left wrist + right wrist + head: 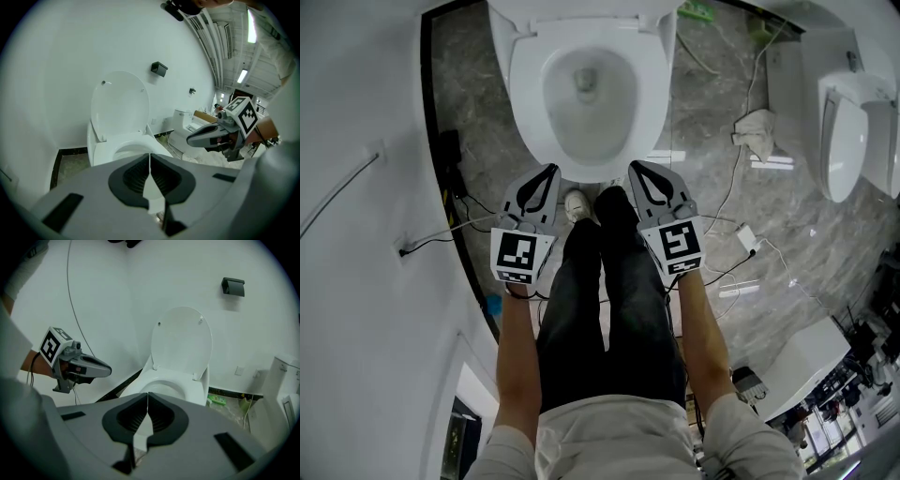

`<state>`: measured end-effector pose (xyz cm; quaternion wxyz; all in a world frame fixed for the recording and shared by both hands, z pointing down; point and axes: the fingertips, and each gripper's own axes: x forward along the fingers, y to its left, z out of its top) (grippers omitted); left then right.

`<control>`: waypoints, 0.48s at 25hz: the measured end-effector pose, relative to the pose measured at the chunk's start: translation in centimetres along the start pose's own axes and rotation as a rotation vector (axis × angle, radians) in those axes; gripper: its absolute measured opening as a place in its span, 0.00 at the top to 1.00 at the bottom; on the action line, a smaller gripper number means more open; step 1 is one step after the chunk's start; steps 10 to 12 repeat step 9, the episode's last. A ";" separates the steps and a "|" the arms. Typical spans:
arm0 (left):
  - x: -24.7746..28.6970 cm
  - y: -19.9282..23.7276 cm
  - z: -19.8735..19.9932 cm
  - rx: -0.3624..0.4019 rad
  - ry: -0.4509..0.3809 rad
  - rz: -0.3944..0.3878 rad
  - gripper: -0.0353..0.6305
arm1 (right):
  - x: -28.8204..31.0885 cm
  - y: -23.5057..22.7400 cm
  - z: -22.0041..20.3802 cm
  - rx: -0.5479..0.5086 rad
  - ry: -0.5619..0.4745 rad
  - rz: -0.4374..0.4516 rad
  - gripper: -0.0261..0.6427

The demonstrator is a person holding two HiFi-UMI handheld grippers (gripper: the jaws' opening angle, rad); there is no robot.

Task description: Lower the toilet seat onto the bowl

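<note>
Nearest, at 6 o'clock in head view: my legs (600, 300) in dark trousers, w/ a white shoe (576, 204) poking out at the toes. Either side of them are my two forearms, each ending in a marker cube, left cube (523, 255) and right cube (677, 242).

Left claw (549, 173) sits at about 11 o'clock from the shoe, right claw (634, 167) at about 1 o'clock. Both point toward the toilet, both hang in the air just short of its front rim, touching nothing. Left claw: pads pressed together, tips meeting, nothing pinched. Right claw: same, pressed tight and empty. They're near each other but apart, w/ my legs between.

Straight on at 12 o'clock: the toilet seat (528, 94) lies flat on the bowl (586, 112), ring down all round. Lid (182, 341) stands upright behind it, against the white wall.

Further out: grey marble floor (703, 122) w/ white cables strewn on it, and a crumpled cloth (757, 127) at approx 2 o'clock. Beyond that, at 2–3 o'clock, a second toilet (844, 136). High on the wall, at 1 o'clock from the lid, a small black box (233, 287).
</note>
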<state>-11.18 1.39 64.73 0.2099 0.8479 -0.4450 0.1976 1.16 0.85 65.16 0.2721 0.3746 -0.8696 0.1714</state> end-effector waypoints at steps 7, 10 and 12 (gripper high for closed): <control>0.6 0.3 0.0 -0.003 0.001 -0.003 0.90 | 0.5 -0.1 0.1 0.004 0.003 -0.003 0.93; 0.8 0.3 0.1 -0.003 0.001 -0.005 0.90 | 0.6 -0.1 0.1 0.006 0.004 -0.004 0.93; 0.8 0.3 0.1 -0.003 0.001 -0.005 0.90 | 0.6 -0.1 0.1 0.006 0.004 -0.004 0.93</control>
